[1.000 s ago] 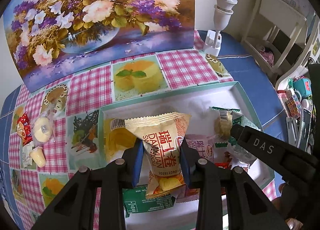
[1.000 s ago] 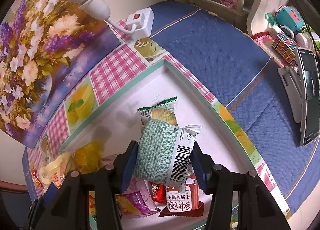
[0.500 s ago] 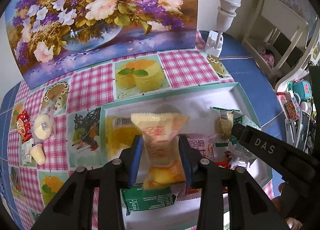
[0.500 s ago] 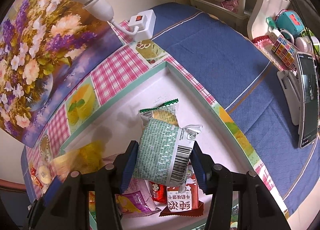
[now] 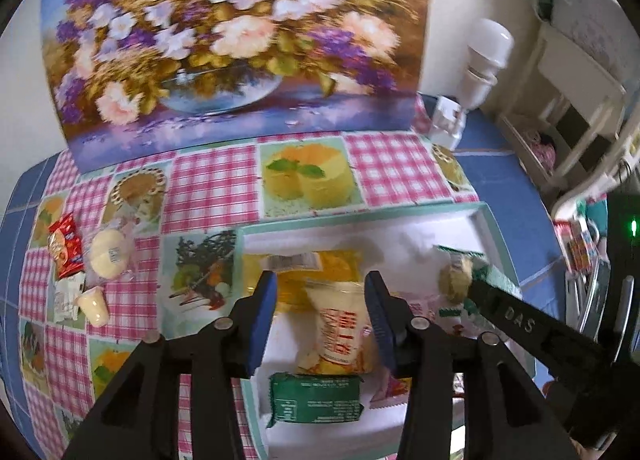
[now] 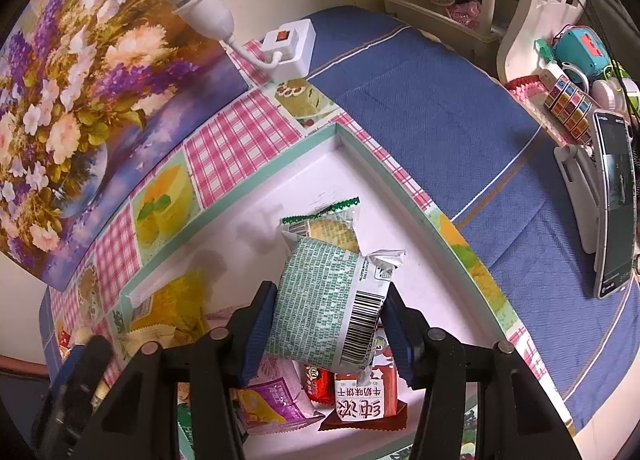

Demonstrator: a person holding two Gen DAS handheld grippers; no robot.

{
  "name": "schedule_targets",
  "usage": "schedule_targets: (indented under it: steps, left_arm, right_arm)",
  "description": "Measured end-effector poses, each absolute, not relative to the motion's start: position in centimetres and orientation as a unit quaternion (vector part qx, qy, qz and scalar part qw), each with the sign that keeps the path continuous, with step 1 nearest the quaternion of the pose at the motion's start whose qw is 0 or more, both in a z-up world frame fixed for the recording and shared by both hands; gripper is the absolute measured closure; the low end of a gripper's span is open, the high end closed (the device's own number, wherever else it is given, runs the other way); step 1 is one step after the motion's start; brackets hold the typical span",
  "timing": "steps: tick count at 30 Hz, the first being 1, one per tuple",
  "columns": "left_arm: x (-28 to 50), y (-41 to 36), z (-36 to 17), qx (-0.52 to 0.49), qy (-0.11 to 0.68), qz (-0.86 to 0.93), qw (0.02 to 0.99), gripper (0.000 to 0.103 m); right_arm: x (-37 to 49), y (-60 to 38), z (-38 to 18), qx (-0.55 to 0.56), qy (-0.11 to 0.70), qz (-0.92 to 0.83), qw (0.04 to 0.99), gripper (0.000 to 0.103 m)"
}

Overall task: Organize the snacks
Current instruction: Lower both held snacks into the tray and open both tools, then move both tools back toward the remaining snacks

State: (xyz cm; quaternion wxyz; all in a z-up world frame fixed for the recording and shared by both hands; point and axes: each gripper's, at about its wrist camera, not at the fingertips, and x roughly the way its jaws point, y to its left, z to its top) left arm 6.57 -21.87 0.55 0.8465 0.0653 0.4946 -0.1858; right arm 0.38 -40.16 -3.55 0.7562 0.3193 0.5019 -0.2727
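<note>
- In the white tray (image 5: 460,219), a yellow snack packet (image 5: 340,330) lies on other packets, between the blue pads of the left gripper (image 5: 320,314) but touching neither; the jaws have just been opening (packet released).
- Over the same tray (image 6: 360,147), the right gripper (image 6: 328,320) is clenched on a green-and-white snack packet (image 6: 324,300), pads pressing both sides.
- Out on the checked cloth (image 5: 212,179), left of the tray, a red packet (image 5: 64,248) and pale wrapped cakes (image 5: 106,256) lie loose.
</note>
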Motion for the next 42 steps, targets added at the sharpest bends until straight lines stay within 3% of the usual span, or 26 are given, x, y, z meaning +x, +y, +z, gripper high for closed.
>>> schedule_targets:
  steps: [1, 6, 8, 16, 19, 20, 23, 29, 31, 34, 42]
  left_arm:
    - [6.8, -21.5, 0.6, 0.059, 0.496, -0.179, 0.848, 0.039]
    - [8.0, -19.3, 0.5, 0.023, 0.502, -0.147, 0.852, 0.035]
    - [8.4, -18.4, 0.4, 0.005, 0.506, -0.133, 0.852, 0.028]
    - [9.2, -15.8, 0.2, -0.027, 0.51, -0.096, 0.855, 0.026]
    - [9.4, -15.1, 0.2, -0.033, 0.508, -0.089, 0.856, 0.013]
    - [9.4, -14.9, 0.2, -0.033, 0.506, -0.087, 0.858, 0.013]
    - [9.6, -14.5, 0.3, -0.033, 0.504, -0.083, 0.859, 0.013]
    - [9.9, -13.9, 0.2, -0.033, 0.504, -0.075, 0.86, 0.012]
    - [9.9, -13.6, 0.1, -0.034, 0.504, -0.071, 0.86, 0.012]
    - [10.2, -13.1, 0.0, -0.038, 0.507, -0.064, 0.859, 0.003]
    - [10.6, -11.8, 0.2, -0.048, 0.505, -0.056, 0.86, 0.003]
  right_arm:
    - [0.4, -40.1, -3.7, 0.318, 0.504, -0.272, 0.756, 0.047]
    - [0.7, -39.9, -3.9, 0.309, 0.51, -0.272, 0.756, 0.047]
    - [0.8, -39.9, -4.0, 0.305, 0.513, -0.271, 0.755, 0.047]
    - [1.3, -39.3, -3.8, 0.285, 0.515, -0.267, 0.763, 0.034]
    - [1.6, -39.1, -3.9, 0.278, 0.517, -0.264, 0.765, 0.032]
    - [1.6, -39.1, -3.9, 0.275, 0.517, -0.263, 0.767, 0.031]
    - [1.8, -38.8, -3.8, 0.27, 0.515, -0.261, 0.771, 0.016]
    - [2.1, -38.0, -3.4, 0.253, 0.509, -0.258, 0.781, 0.011]
    - [2.2, -37.8, -3.3, 0.25, 0.507, -0.255, 0.785, 0.0]
    - [2.4, -37.4, -3.0, 0.245, 0.501, -0.252, 0.791, 0.0]
    - [2.6, -36.9, -2.4, 0.237, 0.492, -0.245, 0.801, 0.0]
